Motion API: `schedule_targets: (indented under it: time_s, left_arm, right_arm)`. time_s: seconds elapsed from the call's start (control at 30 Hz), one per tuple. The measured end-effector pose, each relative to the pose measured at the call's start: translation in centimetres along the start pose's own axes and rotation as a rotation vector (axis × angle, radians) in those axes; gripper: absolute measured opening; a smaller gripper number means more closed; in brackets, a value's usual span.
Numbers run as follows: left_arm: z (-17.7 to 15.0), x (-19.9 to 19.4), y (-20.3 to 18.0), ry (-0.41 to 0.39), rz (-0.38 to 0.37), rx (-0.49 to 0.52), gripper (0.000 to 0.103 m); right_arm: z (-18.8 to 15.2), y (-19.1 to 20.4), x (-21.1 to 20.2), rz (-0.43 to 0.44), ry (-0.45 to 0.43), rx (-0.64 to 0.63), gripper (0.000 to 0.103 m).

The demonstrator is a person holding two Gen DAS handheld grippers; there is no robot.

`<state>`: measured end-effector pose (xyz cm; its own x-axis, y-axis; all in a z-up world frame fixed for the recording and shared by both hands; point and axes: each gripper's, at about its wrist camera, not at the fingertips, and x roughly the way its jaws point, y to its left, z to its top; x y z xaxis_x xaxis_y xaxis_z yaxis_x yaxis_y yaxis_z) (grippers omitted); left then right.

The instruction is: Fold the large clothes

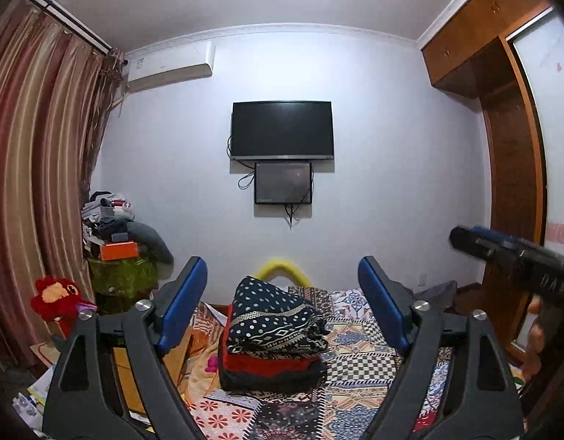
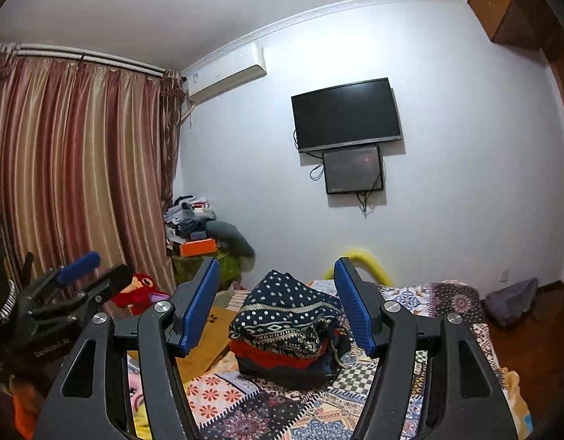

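A stack of folded clothes sits on the patchwork bedspread: a navy dotted and patterned garment on top, a red one and a dark one beneath. The stack also shows in the right wrist view. My left gripper is open and empty, held above the bed short of the stack. My right gripper is open and empty, likewise short of the stack. The right gripper appears blurred at the right edge of the left wrist view. The left gripper shows at the left of the right wrist view.
A red plush toy and a cluttered pile on a green stand are at the left by the curtain. A TV hangs on the far wall. A wardrobe stands right. A yellow tube curves behind the bed.
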<state>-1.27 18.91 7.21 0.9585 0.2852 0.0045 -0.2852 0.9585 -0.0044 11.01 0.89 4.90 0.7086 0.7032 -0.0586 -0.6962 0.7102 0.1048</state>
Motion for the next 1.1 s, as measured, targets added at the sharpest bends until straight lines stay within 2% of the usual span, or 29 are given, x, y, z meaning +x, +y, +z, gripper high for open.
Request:
schedule_targets:
  time_s: [0.07, 0.13, 0.2, 0.4, 0.73, 1.1]
  left_arm:
    - [-0.3, -0.6, -0.3, -0.007, 0.014, 0.006, 0.089]
    - [-0.6, -1.4, -0.5, -0.021, 0.044, 0.010, 0.095]
    - [-0.9, -1.8, -0.3, -0.031, 0.070, -0.005, 0.102]
    - [-1.4, -1.8, 0.7, 0.000, 0.073, -0.070, 0.103]
    - [-2.3, -1.6, 0.9, 0.031, 0.091, -0.072, 0.103]
    - [-3.2, -0.6, 0.7, 0.069, 0.093, -0.069, 0.103]
  right_arm:
    - [-0.3, 0.6, 0.1, -0.012, -0.001, -0.013, 0.065]
    - [-0.5, 0.5, 0.2, -0.034, -0.002, -0.006, 0.083]
    - [-0.6, 0.5, 0.1, -0.060, -0.007, 0.004, 0.087]
    - [-0.5, 0.1, -0.2, -0.090, -0.004, 0.021, 0.097]
    - [-1.4, 0.5, -0.8, -0.101, 0.004, -0.004, 0.098]
    - [-2.1, 0.4, -0.3, -0.102, 0.054, -0.003, 0.099]
